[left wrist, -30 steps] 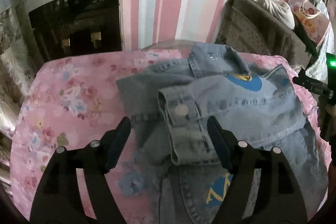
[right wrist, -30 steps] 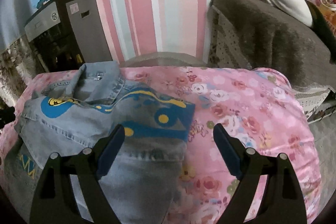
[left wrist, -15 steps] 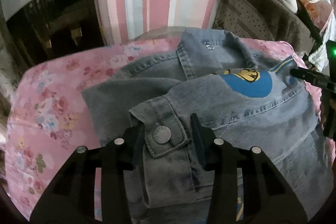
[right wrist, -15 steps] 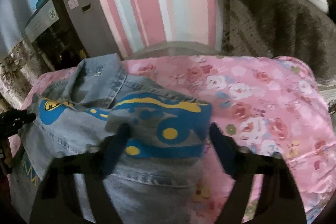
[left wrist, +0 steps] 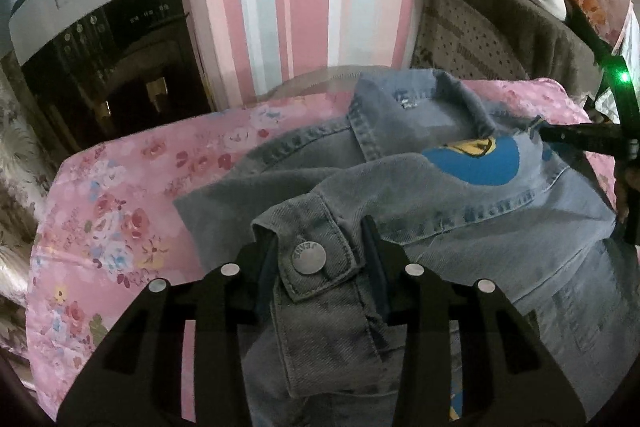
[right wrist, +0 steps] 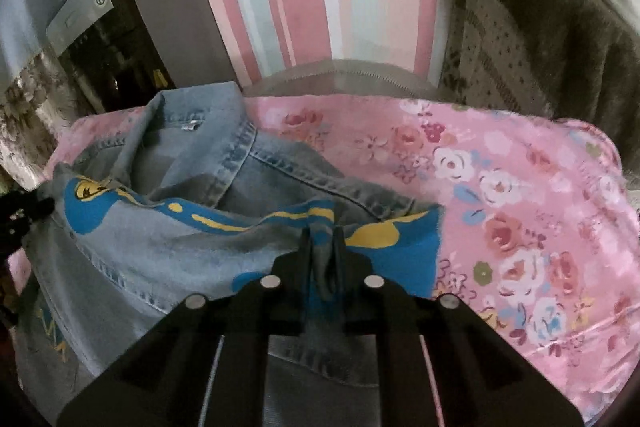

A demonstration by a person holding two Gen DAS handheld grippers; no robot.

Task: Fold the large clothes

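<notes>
A light blue denim jacket (left wrist: 460,227) with blue and yellow prints lies on a pink floral cover (left wrist: 120,211), collar toward the striped wall. My left gripper (left wrist: 320,247) is shut on the sleeve cuff (left wrist: 308,259) with its metal snap button, folded over the jacket body. My right gripper (right wrist: 323,247) is shut on the other sleeve's blue and yellow printed edge (right wrist: 384,243), with the jacket (right wrist: 160,247) spreading to its left. The right gripper also shows at the right edge of the left wrist view (left wrist: 592,139).
The pink floral cover (right wrist: 520,227) spreads to the right of the jacket. A dark appliance (left wrist: 104,39) stands at the back left. A brown padded chair (right wrist: 540,39) stands at the back right against the striped wall.
Both grippers have closed from open: the left onto the buttoned cuff, the right onto the printed sleeve edge. Both have moved forward over the jacket.
</notes>
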